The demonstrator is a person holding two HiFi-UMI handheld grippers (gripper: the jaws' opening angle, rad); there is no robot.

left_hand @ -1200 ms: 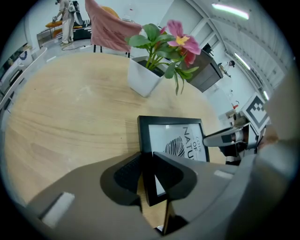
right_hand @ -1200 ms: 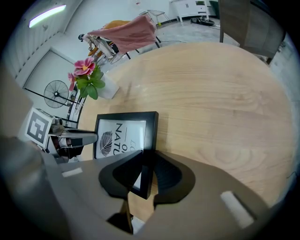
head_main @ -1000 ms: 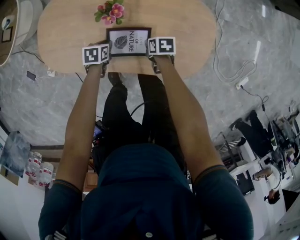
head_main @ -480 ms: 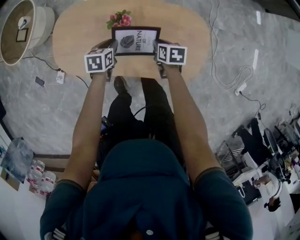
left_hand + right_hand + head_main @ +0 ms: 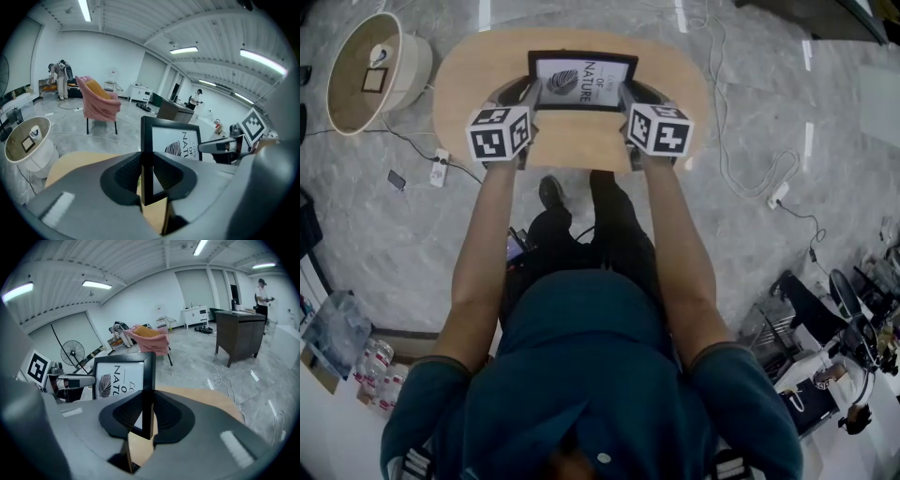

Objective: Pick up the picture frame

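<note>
A black picture frame (image 5: 581,82) with a white print of a leaf and lettering hangs in the air above the oval wooden table (image 5: 572,141). My left gripper (image 5: 525,94) is shut on the frame's left edge (image 5: 146,154). My right gripper (image 5: 628,96) is shut on the frame's right edge (image 5: 148,394). In each gripper view the frame (image 5: 171,138) (image 5: 123,376) stands upright between the pads, with the other gripper visible past it. The frame is off the table, held between both hands at arm's length.
A round white-sided side table (image 5: 370,70) stands on the marble floor to the left. Cables and a power strip (image 5: 441,167) lie on the floor on both sides. A pink-draped chair (image 5: 98,103) and a dark cabinet (image 5: 239,331) stand further off; people are at the far walls.
Both grippers have risen with the picture frame, lifting it off the table. The flowers that were behind the frame no longer show. The table looks smaller and lower.
</note>
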